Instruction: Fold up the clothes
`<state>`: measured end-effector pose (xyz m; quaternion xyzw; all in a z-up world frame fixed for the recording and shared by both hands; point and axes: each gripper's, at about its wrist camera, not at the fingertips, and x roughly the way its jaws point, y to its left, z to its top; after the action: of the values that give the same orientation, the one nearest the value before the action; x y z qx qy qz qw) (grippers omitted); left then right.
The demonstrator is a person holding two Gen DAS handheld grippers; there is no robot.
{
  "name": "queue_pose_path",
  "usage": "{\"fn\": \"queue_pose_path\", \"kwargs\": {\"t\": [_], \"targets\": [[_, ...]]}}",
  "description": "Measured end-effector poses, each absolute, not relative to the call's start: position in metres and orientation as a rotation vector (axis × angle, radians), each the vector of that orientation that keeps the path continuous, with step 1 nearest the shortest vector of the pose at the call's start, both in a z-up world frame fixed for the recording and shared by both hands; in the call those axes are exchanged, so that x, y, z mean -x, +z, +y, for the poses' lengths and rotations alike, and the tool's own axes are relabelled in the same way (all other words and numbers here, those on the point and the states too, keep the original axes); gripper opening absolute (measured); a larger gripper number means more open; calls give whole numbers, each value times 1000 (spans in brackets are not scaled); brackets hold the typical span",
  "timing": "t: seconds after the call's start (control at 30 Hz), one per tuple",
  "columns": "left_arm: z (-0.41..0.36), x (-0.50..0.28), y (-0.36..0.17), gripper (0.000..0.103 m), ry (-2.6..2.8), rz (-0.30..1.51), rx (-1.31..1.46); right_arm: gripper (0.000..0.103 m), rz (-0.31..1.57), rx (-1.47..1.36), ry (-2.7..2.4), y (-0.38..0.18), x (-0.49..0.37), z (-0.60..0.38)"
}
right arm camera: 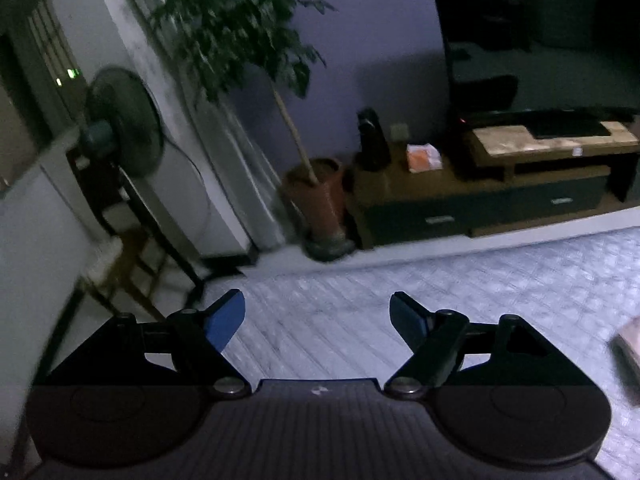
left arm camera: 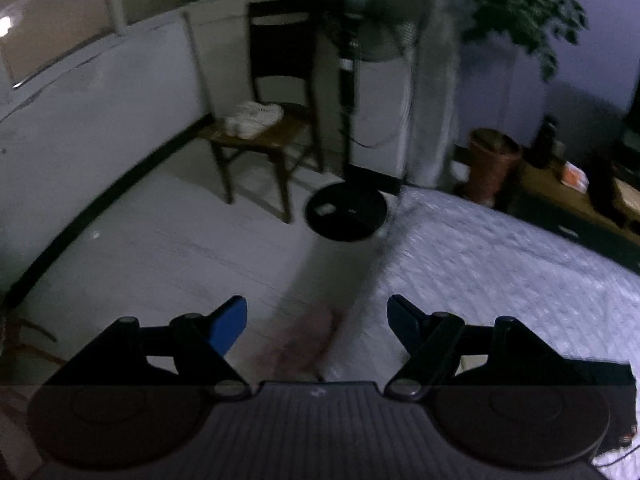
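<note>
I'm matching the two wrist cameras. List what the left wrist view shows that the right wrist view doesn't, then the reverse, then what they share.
Left wrist only: white shoes on the wooden chair, a round black fan base, and the open left gripper.

Right wrist only: a dark television, and the open right gripper.

Both: the standing fan, potted plant, low cabinet and pale quilted bed cover.
</note>
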<state>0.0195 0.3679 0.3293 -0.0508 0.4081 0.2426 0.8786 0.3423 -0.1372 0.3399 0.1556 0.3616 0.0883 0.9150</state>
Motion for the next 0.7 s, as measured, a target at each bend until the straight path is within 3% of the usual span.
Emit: {"fn": "queue_pose_path", "kwargs": {"t": [0.33, 0.7], "targets": [[369, -9, 366, 76, 554, 750, 116, 84, 835, -301, 360, 313, -370, -36], [479, 45, 348, 75, 533, 730, 162, 84, 953, -129, 431, 284, -287, 151]]}}
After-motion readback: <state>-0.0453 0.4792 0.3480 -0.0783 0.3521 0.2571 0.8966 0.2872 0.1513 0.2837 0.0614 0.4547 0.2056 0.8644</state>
